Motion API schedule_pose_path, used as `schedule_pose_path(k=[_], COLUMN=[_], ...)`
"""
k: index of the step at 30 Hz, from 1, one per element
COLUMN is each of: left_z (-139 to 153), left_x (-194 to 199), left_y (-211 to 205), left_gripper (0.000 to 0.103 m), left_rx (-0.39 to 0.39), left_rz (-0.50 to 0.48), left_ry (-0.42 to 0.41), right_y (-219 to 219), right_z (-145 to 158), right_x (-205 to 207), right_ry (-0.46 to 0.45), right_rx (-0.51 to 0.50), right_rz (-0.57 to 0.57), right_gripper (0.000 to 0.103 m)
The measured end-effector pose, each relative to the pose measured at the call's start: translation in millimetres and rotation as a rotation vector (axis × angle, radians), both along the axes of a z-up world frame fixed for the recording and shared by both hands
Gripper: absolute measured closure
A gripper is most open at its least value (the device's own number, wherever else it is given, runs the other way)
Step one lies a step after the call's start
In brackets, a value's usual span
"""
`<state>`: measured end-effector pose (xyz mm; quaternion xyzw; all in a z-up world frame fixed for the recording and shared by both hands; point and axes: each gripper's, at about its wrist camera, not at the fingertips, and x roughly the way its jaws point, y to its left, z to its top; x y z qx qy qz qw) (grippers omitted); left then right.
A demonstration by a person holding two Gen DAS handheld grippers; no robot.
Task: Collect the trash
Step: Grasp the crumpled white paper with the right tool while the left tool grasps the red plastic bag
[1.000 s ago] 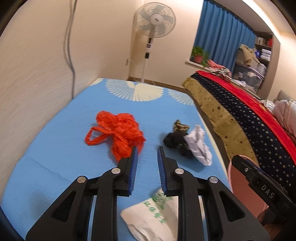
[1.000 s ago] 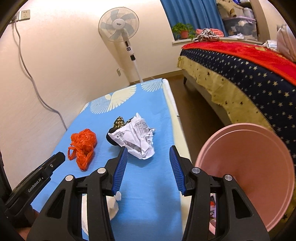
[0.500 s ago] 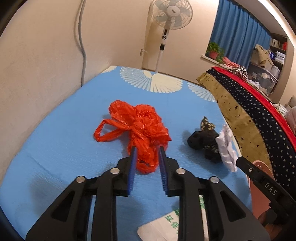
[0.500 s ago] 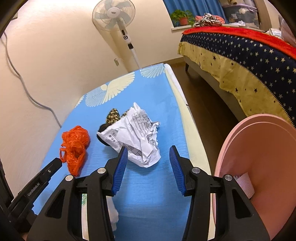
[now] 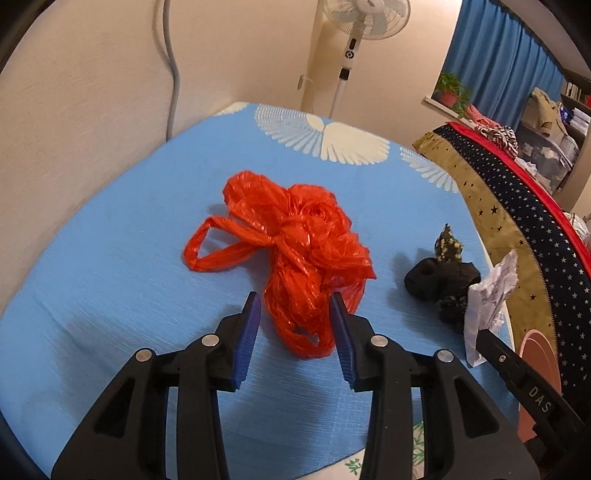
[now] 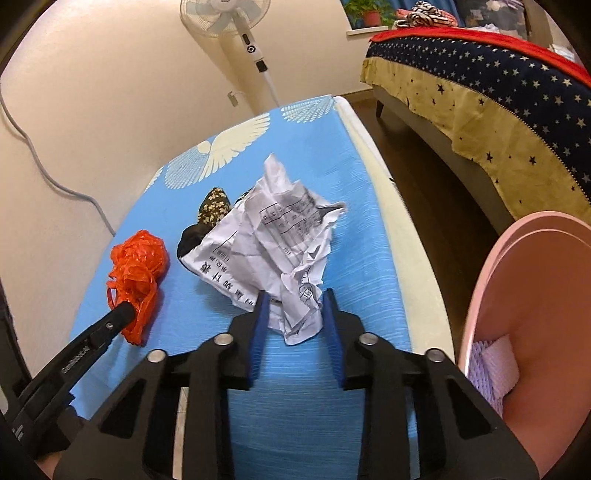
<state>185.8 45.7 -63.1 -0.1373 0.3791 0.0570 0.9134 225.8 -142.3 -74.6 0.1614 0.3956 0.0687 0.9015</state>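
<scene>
The jaws of the left gripper [image 5: 295,306] are opening, with the near end of the crumpled red plastic bag [image 5: 291,254] lying between the blue pads [image 5: 246,343]; the right pad touches the plastic, the left one stands clear of it, so nothing is clamped. The jaws of the right gripper [image 6: 293,299] are closing on the lower corner of the crumpled printed paper [image 6: 273,236], which sits between its pads and already meets both of them.

Both pieces of trash lie on the blue cloth with white wing prints [image 5: 110,280]. Beyond the left jaws and to their right sits a dark bundle of black and flowered fabric [image 5: 443,273], touching the paper's far edge. In the right wrist view that bundle [image 6: 210,206] peeks out behind the paper, left of the jaws, and the red bag [image 6: 138,266] lies farther left, at the tip of the other gripper.

Right of the right jaws stands a pink bin [image 6: 532,317] with a pale lilac wad [image 6: 491,365] inside. Past the cloth rise a standing fan [image 6: 236,22], and a bed with a starred cover [image 6: 480,74]
</scene>
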Motion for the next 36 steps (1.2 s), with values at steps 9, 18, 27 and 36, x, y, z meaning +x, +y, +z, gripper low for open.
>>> schedule_pose_path(k=[9,18,27,36], left_z=[-5,8,28,52], left_x=[4,-6,-27,-56], left_y=[2,-3,-8,-14], left_gripper=[0.076,0.086,0.089,0.089], left_rx=[-0.022,0.001,-0.002,0.002], left_rz=[-0.008,-0.017,-0.043,-0.068], left_ry=[0.024,-0.012,-0.058,-0.113], right_y=[2,0,-8,-19], right_z=[6,26,49,76], right_x=[-6,-21,-50,-85], right_ry=[-0.024,-0.066,-0.113,-0.168], right_rx=[-0.012,-0.028,-0.065,-0.101], right_rz=[0.019,0.025,0.023,0.005], right_gripper=[0.092,0.094,0.095,0.095])
